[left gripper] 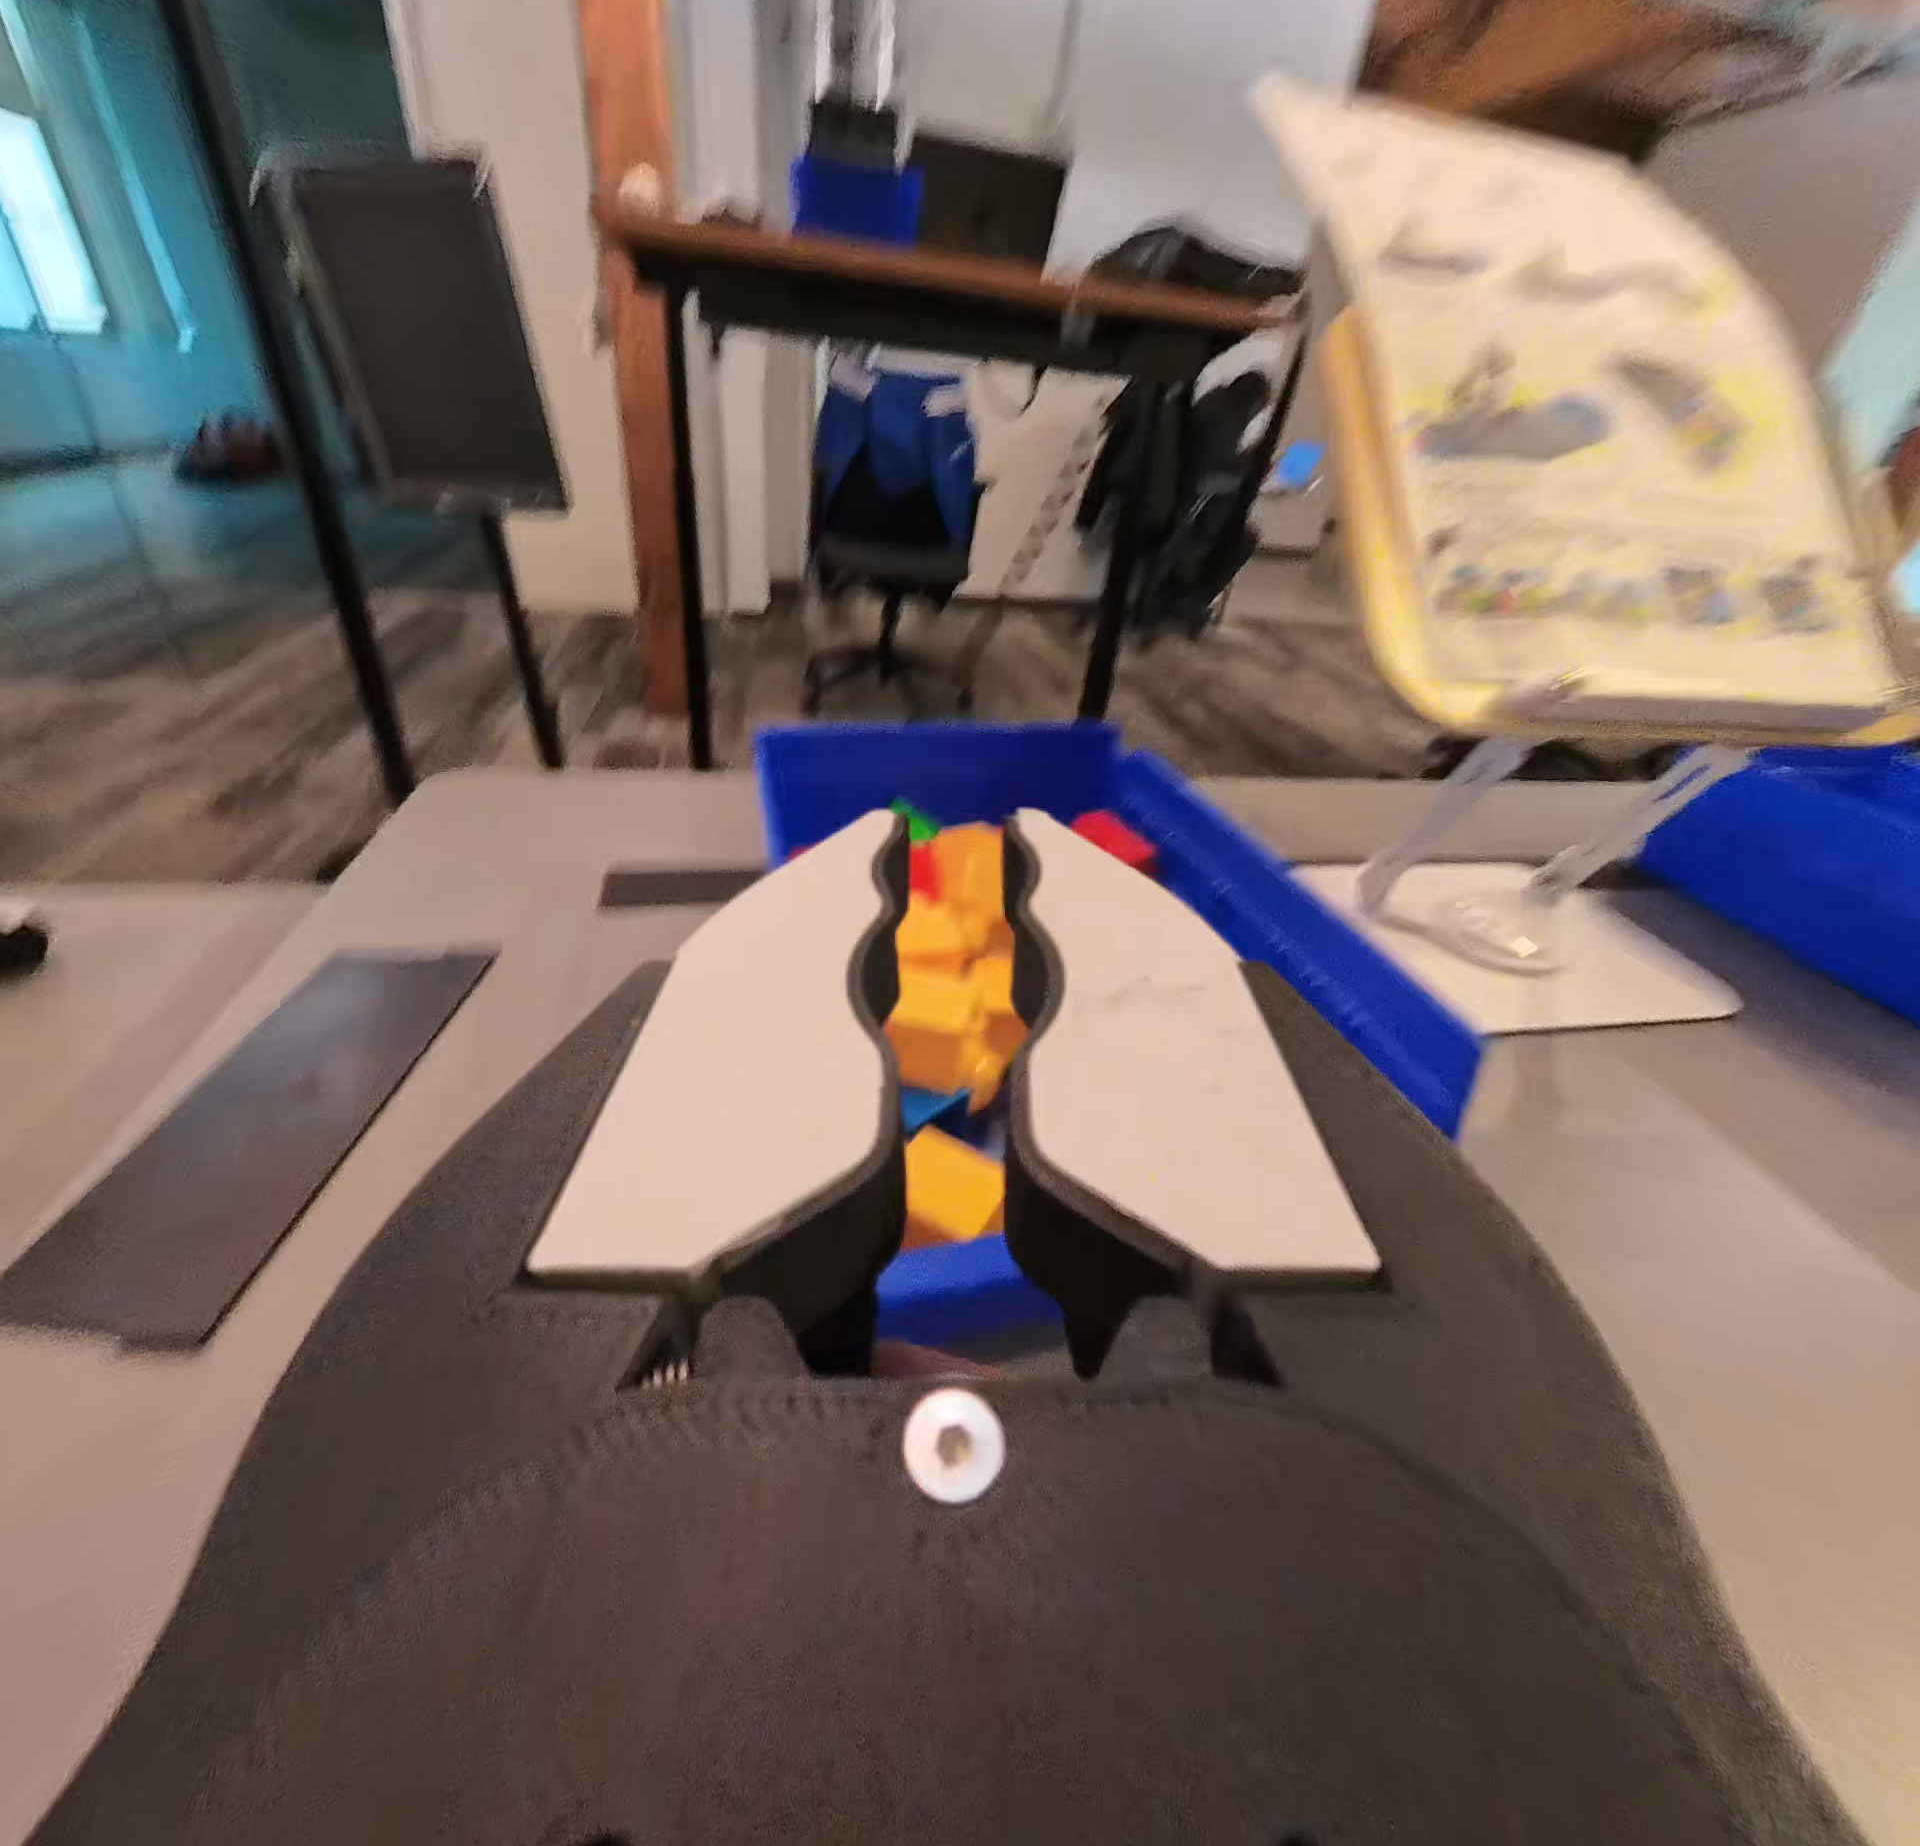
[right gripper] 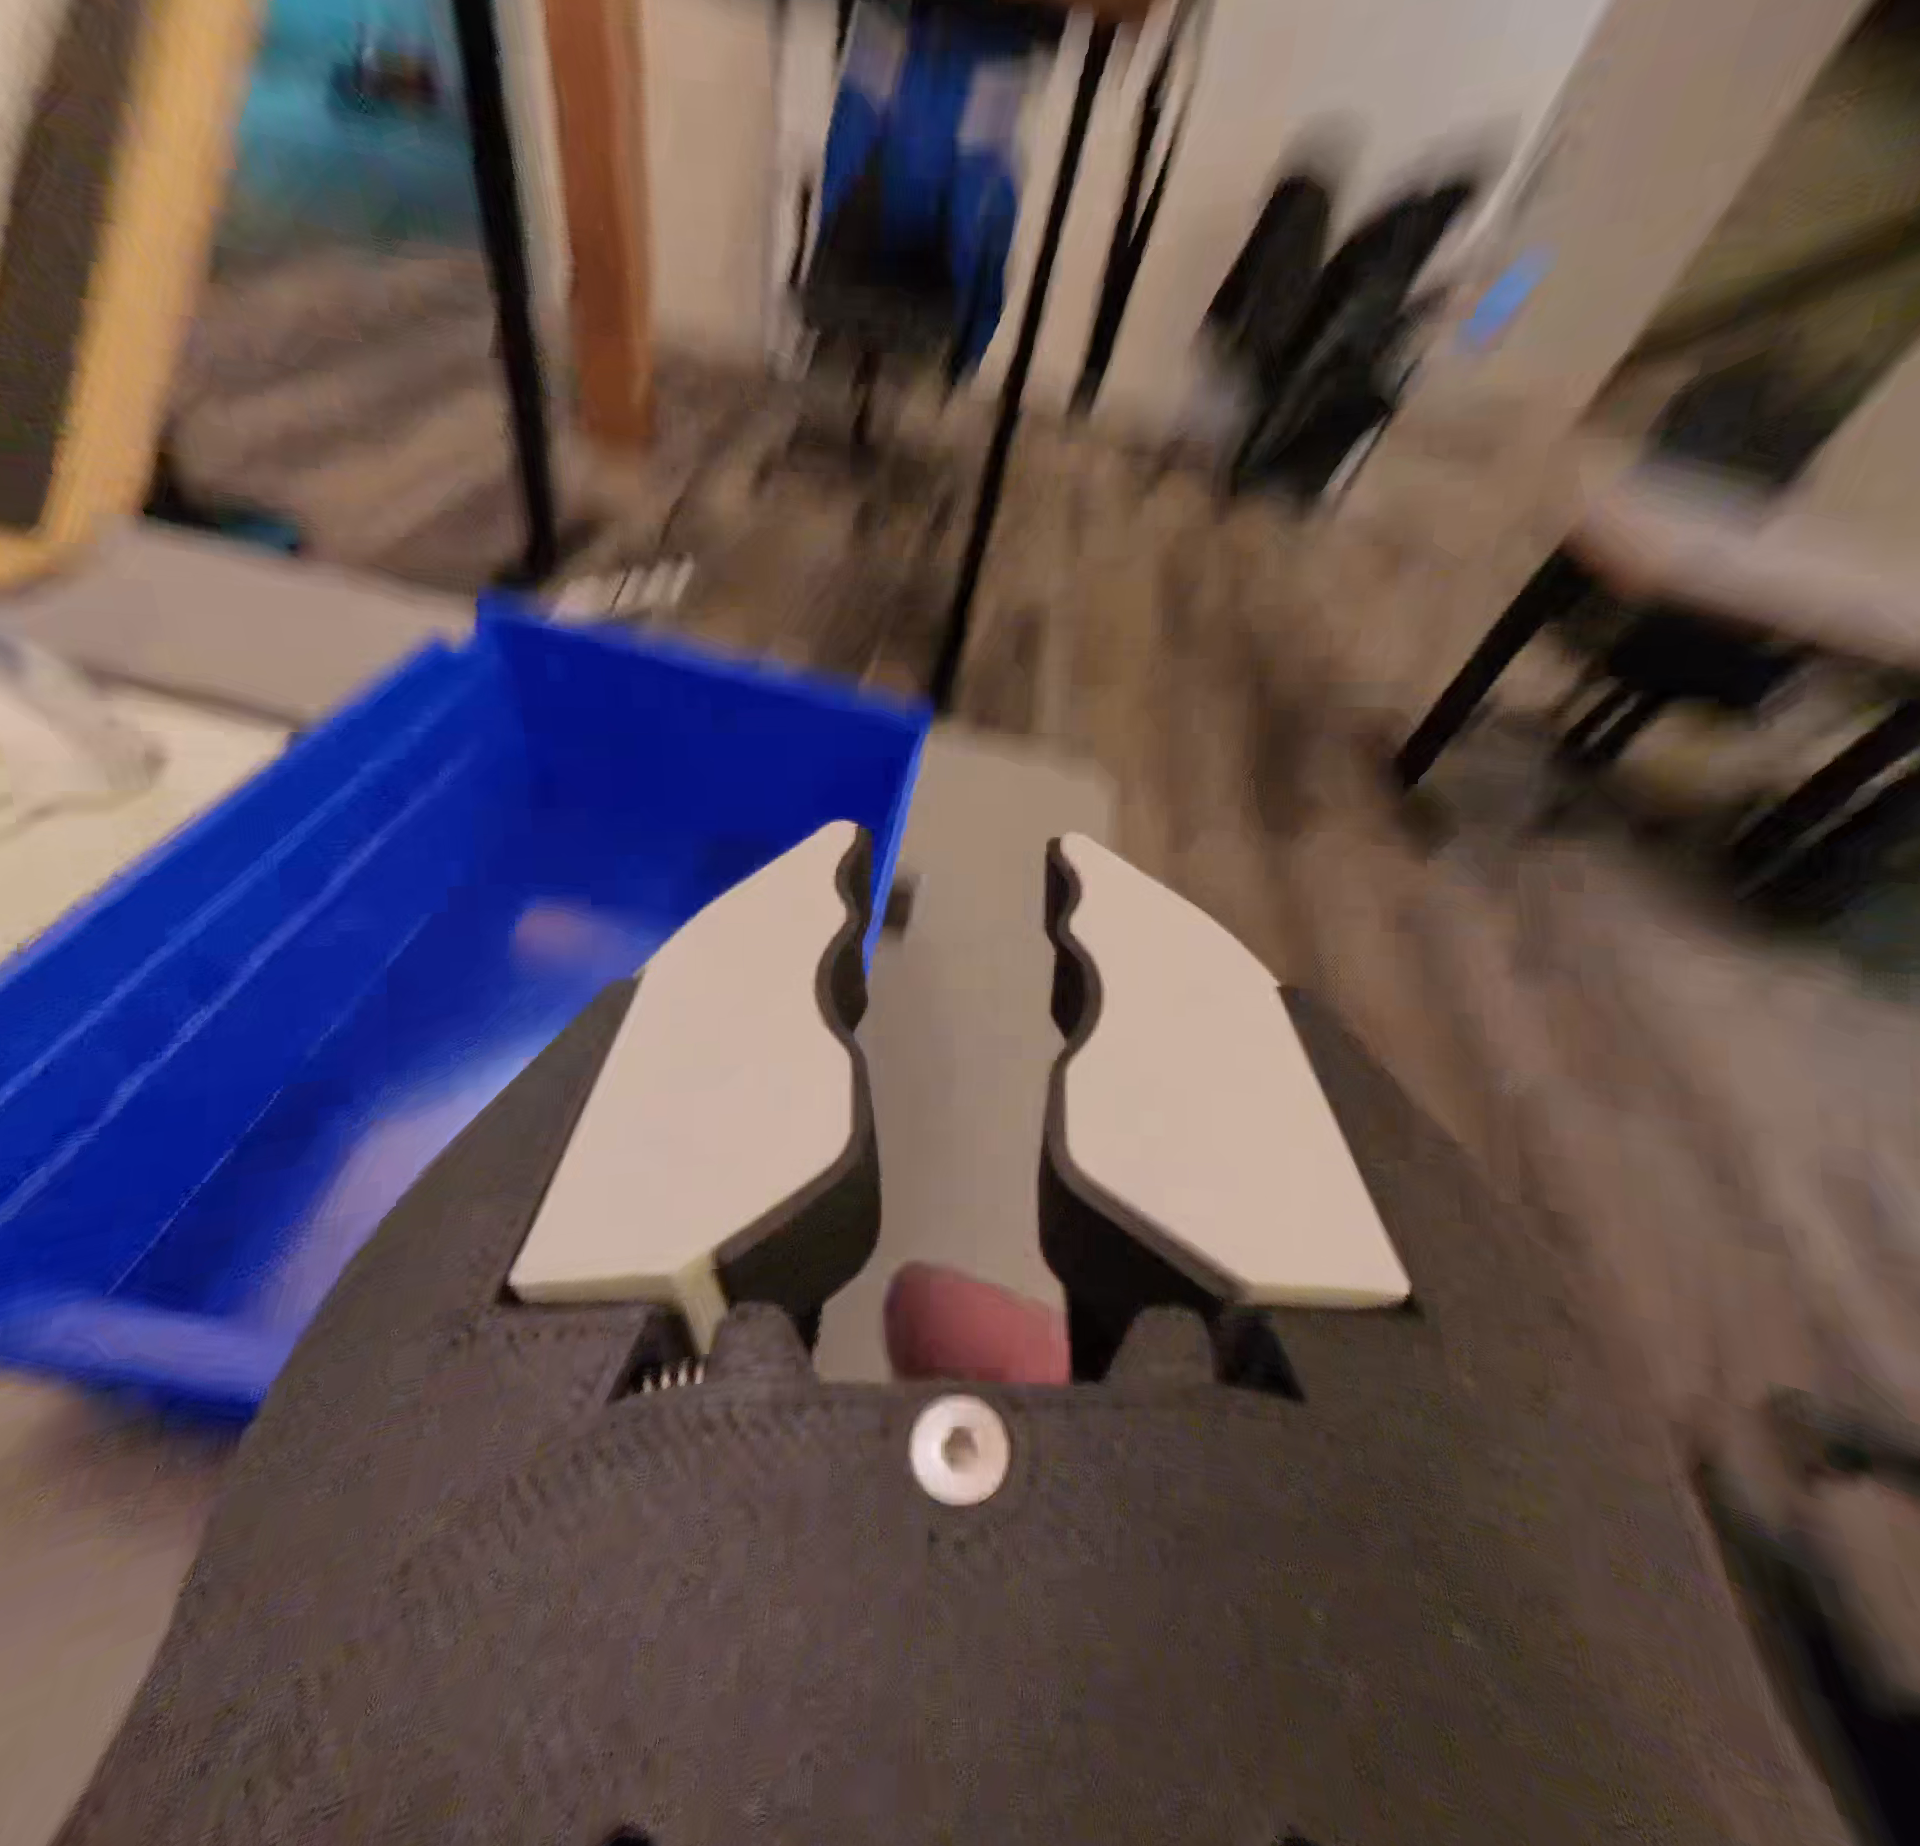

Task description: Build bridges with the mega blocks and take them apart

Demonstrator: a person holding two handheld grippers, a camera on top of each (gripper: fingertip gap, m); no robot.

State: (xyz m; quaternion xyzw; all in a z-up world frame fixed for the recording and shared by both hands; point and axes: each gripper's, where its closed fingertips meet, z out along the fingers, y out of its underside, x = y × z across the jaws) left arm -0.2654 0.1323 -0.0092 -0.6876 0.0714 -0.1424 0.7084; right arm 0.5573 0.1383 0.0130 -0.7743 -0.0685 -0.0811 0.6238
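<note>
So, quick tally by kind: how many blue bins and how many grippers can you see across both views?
Blue bins: 2, one with blocks, one showing no blocks
Grippers: 2, left, right, both open and holding nothing
Total: 4

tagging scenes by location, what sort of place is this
Most likely an office or lab workspace, not a home. A grey work table carries a blue bin of toy blocks; behind it stand a desk with an office chair and a glass partition.
</note>
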